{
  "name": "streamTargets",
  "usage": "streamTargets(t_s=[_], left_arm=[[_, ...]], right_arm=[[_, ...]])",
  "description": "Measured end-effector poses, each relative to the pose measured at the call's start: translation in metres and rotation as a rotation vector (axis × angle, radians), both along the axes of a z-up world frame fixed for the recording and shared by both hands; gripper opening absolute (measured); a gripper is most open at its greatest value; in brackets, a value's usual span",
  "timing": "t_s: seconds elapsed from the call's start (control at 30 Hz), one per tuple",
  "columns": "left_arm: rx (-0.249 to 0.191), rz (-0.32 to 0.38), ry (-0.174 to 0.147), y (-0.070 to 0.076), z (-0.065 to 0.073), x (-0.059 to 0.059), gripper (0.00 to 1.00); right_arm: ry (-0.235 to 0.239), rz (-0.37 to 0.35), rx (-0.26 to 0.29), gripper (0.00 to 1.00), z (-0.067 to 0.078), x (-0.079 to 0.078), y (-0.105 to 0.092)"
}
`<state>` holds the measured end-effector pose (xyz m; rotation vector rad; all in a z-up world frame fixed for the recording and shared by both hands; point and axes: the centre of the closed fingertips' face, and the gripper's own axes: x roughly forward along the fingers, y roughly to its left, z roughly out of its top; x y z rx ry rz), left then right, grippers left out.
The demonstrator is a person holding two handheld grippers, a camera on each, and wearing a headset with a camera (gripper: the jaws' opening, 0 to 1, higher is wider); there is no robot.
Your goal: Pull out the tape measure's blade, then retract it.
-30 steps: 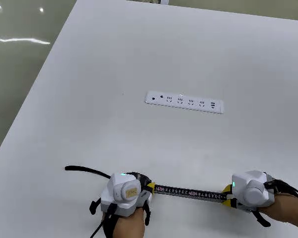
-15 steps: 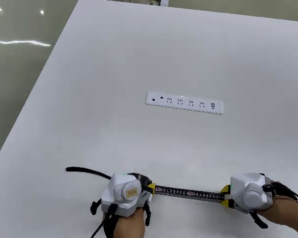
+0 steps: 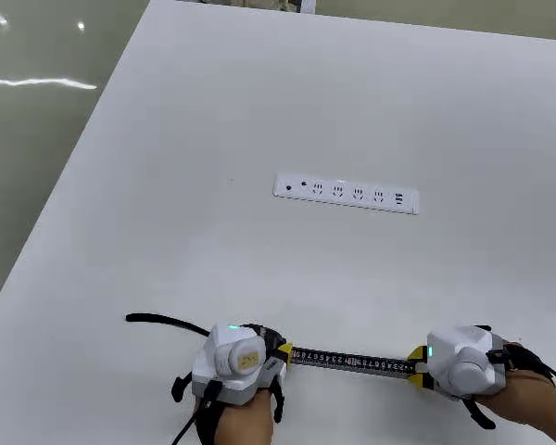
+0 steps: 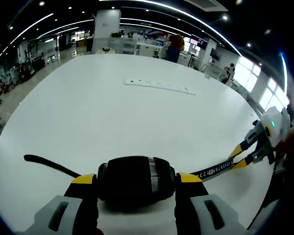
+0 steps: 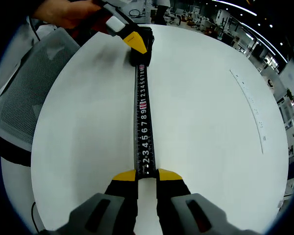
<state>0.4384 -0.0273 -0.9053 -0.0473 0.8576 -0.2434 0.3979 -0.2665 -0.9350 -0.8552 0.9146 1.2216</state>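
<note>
Tape measure case (image 4: 136,178) sits on the white table (image 3: 259,111) near its front edge, clamped across its black body by my left gripper (image 3: 276,354), jaws spread to the case's width. Its blade (image 5: 142,122) is drawn out to the right in a straight line low over the table; I cannot tell whether it touches the surface. My right gripper (image 5: 147,175) has its jaws pinched narrow on the blade's tip, numbered face up. A black strap (image 3: 162,321) trails from the case to the left, and a power strip (image 3: 345,195) lies well apart, further up the table. In my judgement the case is rigid and compact, so a firm side grip should hold, though its smooth shell could twist under pull. The blade I take to be thin sprung steel: stiff along its length, prone to kink if bent sideways, and likely to whip back if freed. The tip is the right place to hold it, and the return calls for a guided feed toward the case, kept in line.
</note>
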Motion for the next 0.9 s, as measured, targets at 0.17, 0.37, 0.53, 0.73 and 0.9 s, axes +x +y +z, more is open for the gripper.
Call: streamTargets(t_s=[0.17,0.37,0.53,0.73,0.9], left_arm=[[0.0,0.0,0.001,0.0,-0.001,0.0,0.61],[0.0,-0.001,0.003,0.0,-0.001,0.0,0.61],[0.0,-0.001,0.003,0.001,-0.001,0.0,0.61],[-0.001,0.001,0.006,0.0,0.0,0.0,0.61],[-0.001,0.0,0.005,0.001,-0.002,0.0,0.61]], right_arm=[[-0.005,0.003,0.009,0.12,-0.001,0.002,0.006],[-0.007,0.003,0.019,0.12,0.0,0.003,0.013],[-0.008,0.003,0.024,0.12,0.0,0.003,0.016],[-0.01,0.003,0.041,0.12,0.0,0.006,0.027],[-0.011,0.005,0.05,0.12,0.0,0.007,0.034]])
